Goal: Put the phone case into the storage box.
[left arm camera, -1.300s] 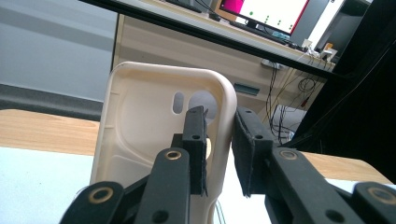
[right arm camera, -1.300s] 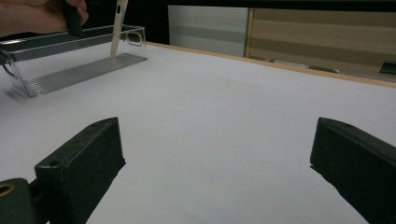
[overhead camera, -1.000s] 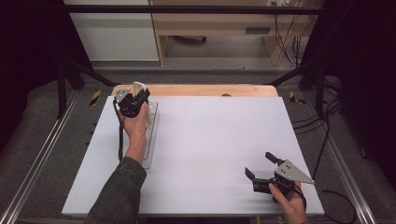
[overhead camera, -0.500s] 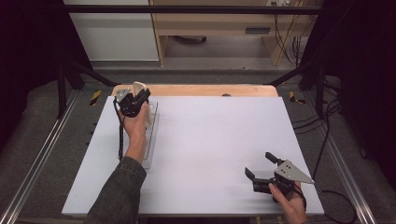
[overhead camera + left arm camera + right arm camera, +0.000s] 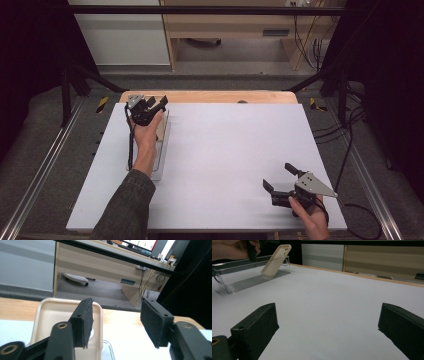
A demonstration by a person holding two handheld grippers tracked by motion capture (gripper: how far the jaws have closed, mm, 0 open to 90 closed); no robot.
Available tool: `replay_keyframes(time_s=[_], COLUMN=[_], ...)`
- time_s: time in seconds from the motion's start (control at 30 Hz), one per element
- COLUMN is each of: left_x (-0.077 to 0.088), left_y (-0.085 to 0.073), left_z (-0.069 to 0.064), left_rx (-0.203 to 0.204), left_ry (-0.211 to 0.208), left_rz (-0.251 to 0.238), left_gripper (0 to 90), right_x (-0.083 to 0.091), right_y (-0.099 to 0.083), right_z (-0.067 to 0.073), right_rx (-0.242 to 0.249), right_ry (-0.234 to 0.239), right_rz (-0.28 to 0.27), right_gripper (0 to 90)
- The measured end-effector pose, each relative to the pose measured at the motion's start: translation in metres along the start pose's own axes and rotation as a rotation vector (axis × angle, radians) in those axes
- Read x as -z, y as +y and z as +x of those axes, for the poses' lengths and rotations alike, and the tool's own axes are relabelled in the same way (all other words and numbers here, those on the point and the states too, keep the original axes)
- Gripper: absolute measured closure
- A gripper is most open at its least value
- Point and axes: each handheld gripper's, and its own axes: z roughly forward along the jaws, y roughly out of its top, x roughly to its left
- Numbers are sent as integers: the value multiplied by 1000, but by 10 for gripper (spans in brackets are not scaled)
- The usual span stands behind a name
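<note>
High view: white table (image 5: 225,165), then the clear rack (image 5: 161,150) at its left with the beige phone case (image 5: 276,260) leaning in it. Left gripper (image 5: 152,106) jaws just spread off the case, so it's placed I guess. Right gripper (image 5: 281,183) sits wide open, empty.

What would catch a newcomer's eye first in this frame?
The beige phone case leaning tilted in the clear plastic rack at the white table's far left. The left gripper sits just above it, its fingers having just been opening with nothing between them. The right gripper rests open at the near right.
</note>
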Motion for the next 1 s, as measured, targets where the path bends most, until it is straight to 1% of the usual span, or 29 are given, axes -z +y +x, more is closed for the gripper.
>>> replay_keyframes(time_s=[0.07, 0.23, 0.37, 0.47, 0.5, 0.57, 0.67, 0.73, 1.0], left_x=[2, 9, 14, 17, 18, 21, 25, 29, 41], left_y=[2, 7, 9, 11, 12, 13, 14, 14, 12], left_z=[-3, -5, -8, -13, -14, -18, -23, -27, -45], left_rx=[-37, -89, -129, -171, -178, -207, -267, -295, -364], left_ry=[-4, -5, -11, -27, -33, -51, -70, -82, -136], left_rz=[-4, -5, 12, 11, 13, 23, 36, 42, 61], left_gripper=[401, 342, 273, 218, 197, 145, 91, 70, 52], right_x=[0, 0, 0, 1, 1, 1, 1, 1, 2], right_y=[0, 1, 1, 1, 1, 1, 1, 1, 1], right_z=[0, 2, 2, 2, 2, 2, 3, 3, 3], right_rx=[0, 4, 7, 9, 9, 10, 13, 12, 6], right_ry=[0, 3, 2, 1, 0, 0, 0, 0, -11], right_rz=[0, -1, -4, -4, -5, -5, -5, -8, -9], right_gripper=[26, 26, 26, 26, 26, 26, 26, 26, 26])
